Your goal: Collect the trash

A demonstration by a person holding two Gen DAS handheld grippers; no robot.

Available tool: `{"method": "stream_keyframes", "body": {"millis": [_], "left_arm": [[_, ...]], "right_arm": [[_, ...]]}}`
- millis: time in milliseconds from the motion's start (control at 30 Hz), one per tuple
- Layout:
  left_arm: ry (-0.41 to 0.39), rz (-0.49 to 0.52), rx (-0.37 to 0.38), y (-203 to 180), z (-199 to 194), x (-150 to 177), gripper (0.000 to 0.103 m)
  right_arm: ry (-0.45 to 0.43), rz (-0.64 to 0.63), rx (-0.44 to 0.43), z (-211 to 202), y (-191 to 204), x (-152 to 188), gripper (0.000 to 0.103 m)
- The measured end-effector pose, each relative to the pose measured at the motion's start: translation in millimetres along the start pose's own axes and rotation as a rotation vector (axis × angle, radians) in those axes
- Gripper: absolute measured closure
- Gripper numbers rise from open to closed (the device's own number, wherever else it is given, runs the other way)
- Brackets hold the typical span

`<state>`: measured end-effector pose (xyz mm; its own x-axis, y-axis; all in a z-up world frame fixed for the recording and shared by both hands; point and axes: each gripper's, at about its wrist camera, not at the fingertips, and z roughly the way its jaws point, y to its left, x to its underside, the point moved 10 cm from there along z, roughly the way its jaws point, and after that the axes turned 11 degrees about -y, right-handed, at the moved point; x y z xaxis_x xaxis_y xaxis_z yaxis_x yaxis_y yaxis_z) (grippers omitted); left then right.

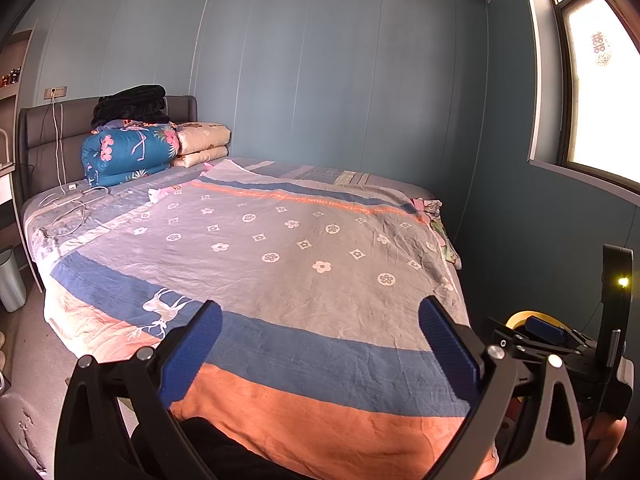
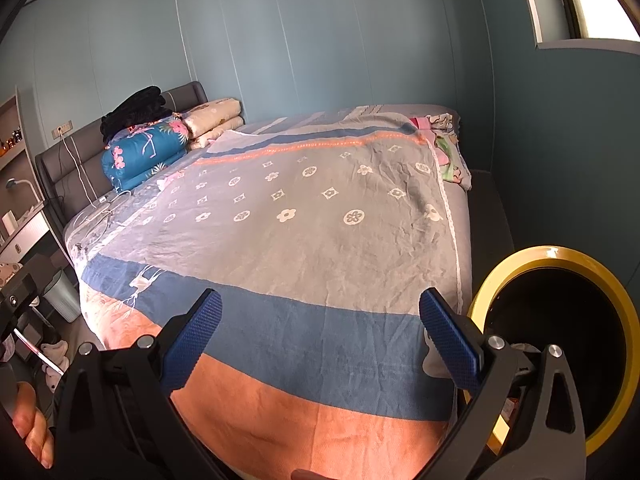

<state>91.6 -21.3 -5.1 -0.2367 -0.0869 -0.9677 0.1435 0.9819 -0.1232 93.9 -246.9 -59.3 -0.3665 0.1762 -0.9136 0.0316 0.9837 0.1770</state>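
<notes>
My left gripper (image 1: 320, 344) is open and empty above the foot of the bed (image 1: 280, 260). My right gripper (image 2: 320, 340) is open and empty too, over the same bed end (image 2: 300, 240). A yellow-rimmed trash bin (image 2: 560, 344) with a dark inside stands at the bed's right corner, just right of my right gripper; some scraps lie inside it. Its rim also shows in the left wrist view (image 1: 520, 318), behind the right gripper's body (image 1: 560, 344). No loose trash shows on the bedspread.
Folded quilts (image 1: 128, 152) and a black garment (image 1: 130, 105) are stacked at the headboard. White cables (image 1: 68, 204) lie on the bed's left side. A grey bin (image 1: 10, 280) stands on the floor at the left. Crumpled clothes (image 2: 448, 148) lie at the bed's far right edge.
</notes>
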Motion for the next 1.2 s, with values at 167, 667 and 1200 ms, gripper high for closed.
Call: {"method": "stream_keyframes", "body": {"millis": [167, 667, 1200], "left_arm": [[0.004, -0.001, 0.0, -2.1, 1.4, 1.2, 0.008], [0.005, -0.001, 0.0, -2.6, 1.6, 1.4, 0.008], [0.01, 0.0, 0.004, -6.3, 1.1, 4.6, 0.008]], "right_arm": [[0.003, -0.002, 0.003, 0.0, 0.6, 1.7, 0.008], [0.012, 0.001, 0.005, 2.5, -0.4, 4.5, 0.008], [0.02, 0.006, 0.008, 2.5, -1.9, 10.0, 0.008]]}}
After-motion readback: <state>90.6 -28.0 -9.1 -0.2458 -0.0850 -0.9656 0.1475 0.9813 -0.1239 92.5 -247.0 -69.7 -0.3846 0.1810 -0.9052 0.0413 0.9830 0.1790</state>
